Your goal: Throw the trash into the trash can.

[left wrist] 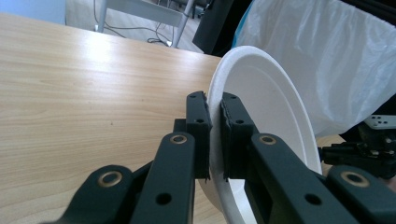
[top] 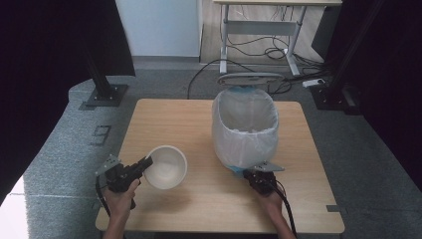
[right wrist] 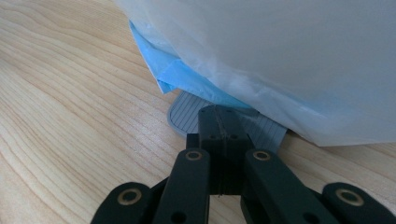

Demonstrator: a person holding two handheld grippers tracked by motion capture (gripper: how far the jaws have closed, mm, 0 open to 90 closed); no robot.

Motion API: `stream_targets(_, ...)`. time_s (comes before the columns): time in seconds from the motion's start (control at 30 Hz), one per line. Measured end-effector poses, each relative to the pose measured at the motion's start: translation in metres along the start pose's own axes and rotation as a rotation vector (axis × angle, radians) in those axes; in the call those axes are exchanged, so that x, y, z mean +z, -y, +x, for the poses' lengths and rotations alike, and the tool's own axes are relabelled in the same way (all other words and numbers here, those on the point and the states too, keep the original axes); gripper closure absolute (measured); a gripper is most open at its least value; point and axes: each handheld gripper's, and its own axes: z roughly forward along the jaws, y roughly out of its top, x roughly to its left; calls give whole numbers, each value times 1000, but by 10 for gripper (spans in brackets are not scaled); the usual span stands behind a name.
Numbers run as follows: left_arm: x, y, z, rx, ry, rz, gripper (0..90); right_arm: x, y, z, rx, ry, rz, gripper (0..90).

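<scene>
Two grippers: left gripper point(left wrist: 215, 135) clamps white bowl point(top: 166, 167) rim; right gripper point(right wrist: 224, 140), jaws closed empty, presses pedal point(right wrist: 187, 114) of lined bin point(top: 245, 127). Keep pedal down while tipping.

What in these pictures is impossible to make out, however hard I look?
- Bottom of the bin: in the high view the white bag lining it covers its inside.
- Bin body: in the right gripper view the bag and a blue liner drape over it.
- Pedal: the shut right claw overlaps its middle.
- Bowl inside: in the left gripper view it stands edge-on, and the left claw covers part of the rim.
</scene>
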Motion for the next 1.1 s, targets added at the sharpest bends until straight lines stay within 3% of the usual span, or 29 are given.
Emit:
stream_targets(0.53, -9, -12, -8, 4, 42, -44, 839, 0, 0, 0, 0, 2, -1, 896)
stream_targets(1.1, -4, -28, -23, 48, 85, -53, 839, 0, 0, -1, 5, -3, -1, 896)
